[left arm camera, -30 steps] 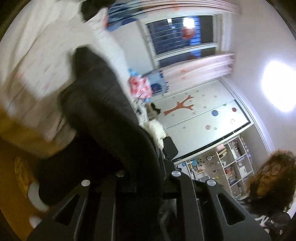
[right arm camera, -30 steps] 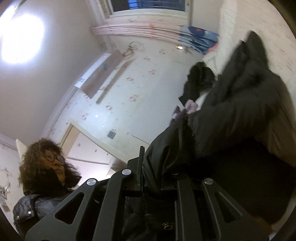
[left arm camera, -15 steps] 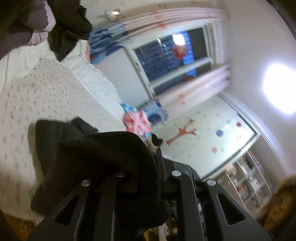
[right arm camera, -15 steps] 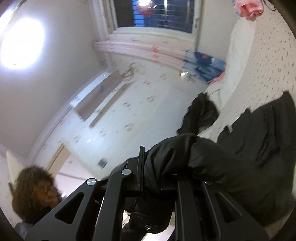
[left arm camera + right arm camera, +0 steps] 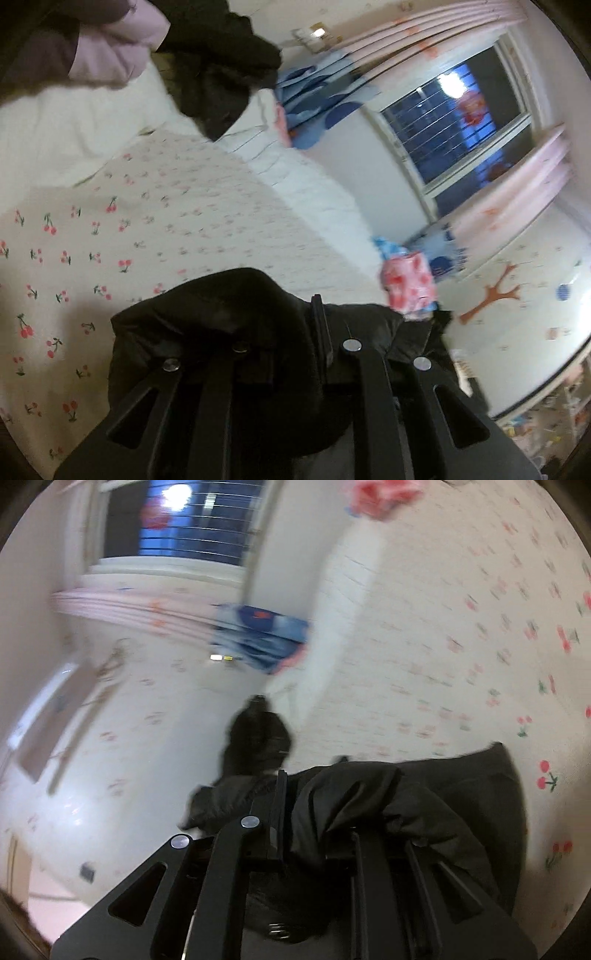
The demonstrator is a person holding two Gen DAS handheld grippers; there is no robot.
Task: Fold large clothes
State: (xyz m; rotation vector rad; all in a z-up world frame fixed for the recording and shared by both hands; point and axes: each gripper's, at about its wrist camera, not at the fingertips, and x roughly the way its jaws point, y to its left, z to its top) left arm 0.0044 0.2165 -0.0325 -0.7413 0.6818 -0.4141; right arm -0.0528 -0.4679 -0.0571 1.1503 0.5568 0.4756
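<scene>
A large black garment (image 5: pixel 229 317) bunches over my left gripper (image 5: pixel 295 332), which is shut on it just above the cherry-print bed sheet (image 5: pixel 92 240). In the right wrist view the same black garment (image 5: pixel 369 805) drapes over my right gripper (image 5: pixel 314 812), which is shut on it. Part of the garment lies on the sheet (image 5: pixel 480 646) to the right. The fabric hides most of the fingertips in both views.
A pile of black and lilac clothes (image 5: pixel 177 48) lies at the head of the bed. A pink patterned bundle (image 5: pixel 408 288) sits at the bed's far edge. A window (image 5: pixel 461 118) with pink curtains and a wall stand beyond.
Both grippers have swung down toward the bed with the garment in them. The view moved from ceiling and person to the sheet. The garment now lies lower, near the sheet.
</scene>
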